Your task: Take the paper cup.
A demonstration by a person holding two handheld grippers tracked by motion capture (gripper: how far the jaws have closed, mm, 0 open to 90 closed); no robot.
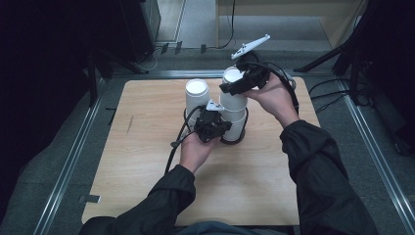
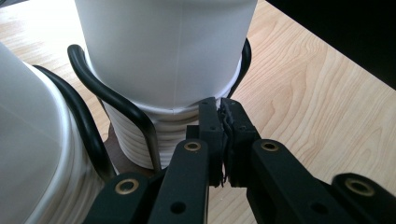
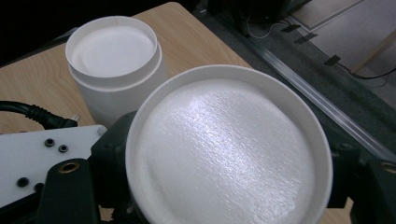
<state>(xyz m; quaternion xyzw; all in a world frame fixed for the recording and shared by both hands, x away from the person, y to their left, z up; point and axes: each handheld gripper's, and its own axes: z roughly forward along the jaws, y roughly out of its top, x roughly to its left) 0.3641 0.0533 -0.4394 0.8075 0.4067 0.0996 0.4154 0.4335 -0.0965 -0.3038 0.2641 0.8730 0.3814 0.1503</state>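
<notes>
Two stacks of upturned white paper cups stand on the wooden table (image 1: 147,171). My right gripper (image 1: 242,81) is shut on the top cup (image 1: 233,76) of the right stack (image 1: 235,115), its jaws on either side of the cup's wall just under the upturned bottom (image 3: 224,154). My left gripper (image 1: 211,123) sits low at the front of that stack, shut, with its fingertips (image 2: 210,121) against the stacked rims (image 2: 140,140). I see nothing between them. The left stack (image 1: 196,95) stands untouched beside it (image 3: 114,60).
A black cable (image 2: 112,100) loops around the base of the right stack. Metal rails (image 1: 73,156) frame the table. Stand legs (image 1: 328,56) and floor cables (image 1: 333,93) lie beyond the far edge. Bare tabletop stretches to the left and front.
</notes>
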